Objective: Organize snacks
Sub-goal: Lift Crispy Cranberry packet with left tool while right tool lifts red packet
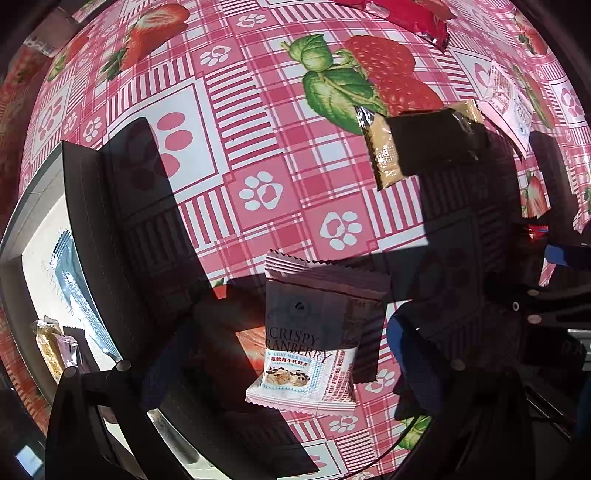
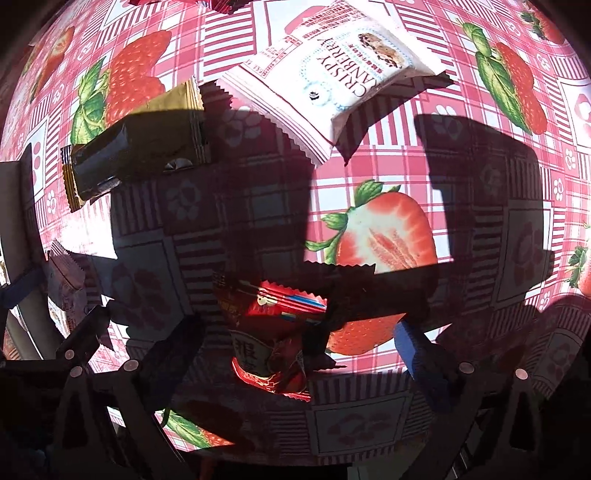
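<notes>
- Two pairs of tongs point down at a glossy plastic tablecloth (image 1: 258, 122) printed with a pink check, white paw marks and strawberries.
- Left gripper (image 1: 277, 369) stands wide open; between its dark fingers, touching neither, lies a flat cranberry nougat packet (image 1: 306, 343), a pink-and-white foil pillow with zigzag crimped ends, half in shadow.
- Right gripper (image 2: 288, 350) is also spread wide; a red snack packet (image 2: 273, 332), crinkled and shiny with sawtooth edges, lies on the cloth between its fingers, nothing pressing on it.
- Right finger pads (image 2: 417, 350) are blue and blocky.
- Beyond the left gripper's tips and to the right lies a gold-and-black wrapper (image 1: 384, 158), oblong with a silvery sealed end, and just past it a pale pink packet (image 1: 506, 96).
- Far ahead of the left gripper, a long red wrapper (image 1: 406, 14) crosses the upper edge.
- Only the left wrist view shows the grey-walled box (image 1: 85, 206) to the left of the left gripper, with a white floor; a pale blue foil packet (image 1: 77, 291) and a small yellowish bar (image 1: 50, 343) lie in it.
- Only the right wrist view shows the second cranberry packet (image 2: 332, 70) plainly, ahead of the right gripper, its print upside down, and the gold-and-black wrapper (image 2: 136, 147) ahead to the left.
</notes>
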Demonstrator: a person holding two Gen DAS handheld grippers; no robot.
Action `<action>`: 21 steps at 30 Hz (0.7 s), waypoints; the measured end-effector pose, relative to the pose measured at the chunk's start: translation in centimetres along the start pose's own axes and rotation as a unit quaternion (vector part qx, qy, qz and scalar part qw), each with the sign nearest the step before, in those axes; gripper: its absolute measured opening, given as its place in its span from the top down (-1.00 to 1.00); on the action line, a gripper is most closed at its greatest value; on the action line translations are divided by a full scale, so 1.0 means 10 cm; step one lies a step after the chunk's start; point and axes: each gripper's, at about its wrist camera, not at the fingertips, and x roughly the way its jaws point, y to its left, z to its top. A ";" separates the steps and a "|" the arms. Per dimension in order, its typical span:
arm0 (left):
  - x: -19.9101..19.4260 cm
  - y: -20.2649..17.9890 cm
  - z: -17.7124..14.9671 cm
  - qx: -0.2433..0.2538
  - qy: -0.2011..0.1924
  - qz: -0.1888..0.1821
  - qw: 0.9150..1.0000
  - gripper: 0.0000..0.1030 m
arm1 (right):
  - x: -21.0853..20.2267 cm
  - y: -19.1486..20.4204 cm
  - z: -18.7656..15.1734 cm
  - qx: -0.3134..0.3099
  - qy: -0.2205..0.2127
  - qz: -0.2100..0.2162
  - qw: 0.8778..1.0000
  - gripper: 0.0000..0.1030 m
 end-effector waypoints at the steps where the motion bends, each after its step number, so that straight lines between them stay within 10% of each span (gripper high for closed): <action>1: 0.00 0.01 -0.01 0.000 0.000 0.000 1.000 -1.00 | 0.00 0.00 0.01 0.002 0.001 0.001 1.000 -1.00; 21: -0.08 -0.09 -0.17 0.007 0.008 0.004 1.000 -0.86 | -0.14 -0.02 -0.40 0.002 -0.037 0.005 0.999 -0.87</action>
